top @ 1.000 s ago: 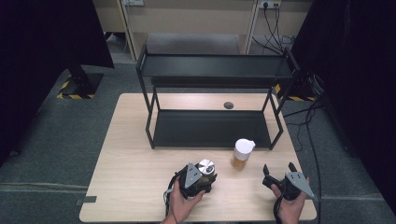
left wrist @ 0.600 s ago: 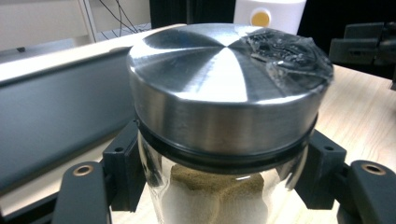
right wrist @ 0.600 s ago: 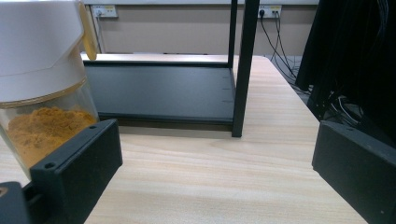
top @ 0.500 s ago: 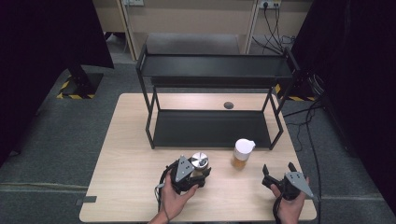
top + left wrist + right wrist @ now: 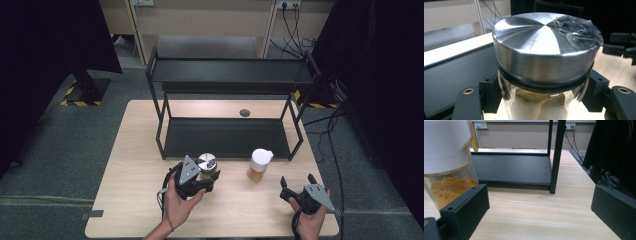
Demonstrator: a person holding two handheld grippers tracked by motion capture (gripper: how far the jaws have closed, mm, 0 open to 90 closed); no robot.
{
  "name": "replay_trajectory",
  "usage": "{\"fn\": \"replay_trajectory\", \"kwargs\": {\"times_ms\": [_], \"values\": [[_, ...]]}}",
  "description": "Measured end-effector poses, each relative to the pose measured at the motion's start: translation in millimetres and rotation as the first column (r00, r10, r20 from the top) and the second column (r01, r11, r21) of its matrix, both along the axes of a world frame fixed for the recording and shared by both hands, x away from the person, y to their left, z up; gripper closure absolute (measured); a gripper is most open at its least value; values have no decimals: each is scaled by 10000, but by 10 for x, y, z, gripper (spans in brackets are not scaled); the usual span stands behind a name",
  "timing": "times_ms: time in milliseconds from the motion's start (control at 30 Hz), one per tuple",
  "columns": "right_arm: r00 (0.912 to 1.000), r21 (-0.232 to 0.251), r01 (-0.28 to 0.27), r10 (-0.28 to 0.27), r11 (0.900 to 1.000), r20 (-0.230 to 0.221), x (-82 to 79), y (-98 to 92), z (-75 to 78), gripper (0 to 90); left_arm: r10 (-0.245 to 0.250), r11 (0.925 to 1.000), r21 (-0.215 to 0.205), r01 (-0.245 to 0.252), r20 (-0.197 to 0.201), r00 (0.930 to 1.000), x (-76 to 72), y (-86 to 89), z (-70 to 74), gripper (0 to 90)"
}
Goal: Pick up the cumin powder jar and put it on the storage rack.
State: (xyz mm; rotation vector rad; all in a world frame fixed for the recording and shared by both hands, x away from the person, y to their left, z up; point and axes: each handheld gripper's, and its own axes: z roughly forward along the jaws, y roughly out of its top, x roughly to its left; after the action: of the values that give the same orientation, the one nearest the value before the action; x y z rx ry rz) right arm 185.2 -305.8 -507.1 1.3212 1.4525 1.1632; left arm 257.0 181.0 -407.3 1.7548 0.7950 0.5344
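A glass jar (image 5: 207, 163) with a brushed steel lid and pale powder inside is held off the table, just in front of the black rack. My left gripper (image 5: 209, 176) is shut on its glass body below the lid. In the left gripper view the jar (image 5: 544, 50) stands upright between the two black jaws. A second jar (image 5: 260, 165) with a white cap and orange powder stands on the table to the right. Near the front right corner my right gripper (image 5: 297, 181) is open, with nothing between its jaws. In the right gripper view the orange jar (image 5: 446, 157) stands beyond the left jaw.
A black two-tier metal rack (image 5: 227, 137) stands across the back half of the wooden table (image 5: 135, 150); its leg (image 5: 555, 157) rises ahead of the right gripper. A small dark round cap (image 5: 244, 113) lies behind the rack. Cables lie on the floor at the right.
My left gripper has risen with the steel-lidded jar and drifted slightly left and toward the rack. The right gripper and the orange jar have stayed put.
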Motion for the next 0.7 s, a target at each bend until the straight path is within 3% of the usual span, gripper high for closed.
{"fn": "replay_trajectory", "kwargs": {"times_ms": [433, 700], "values": [[10000, -25, -80, 80, 10000, -36, 5, 18, 5, 16, 306, 9990, 332, -305, -38, 9995, 78, 144, 462, 303], [9999, -61, -105, 105, 9999, -28, 6, 27, 5, 16, 518, 9975, 465, -524, 131, 9986, 112, 167, 611, 303]]}}
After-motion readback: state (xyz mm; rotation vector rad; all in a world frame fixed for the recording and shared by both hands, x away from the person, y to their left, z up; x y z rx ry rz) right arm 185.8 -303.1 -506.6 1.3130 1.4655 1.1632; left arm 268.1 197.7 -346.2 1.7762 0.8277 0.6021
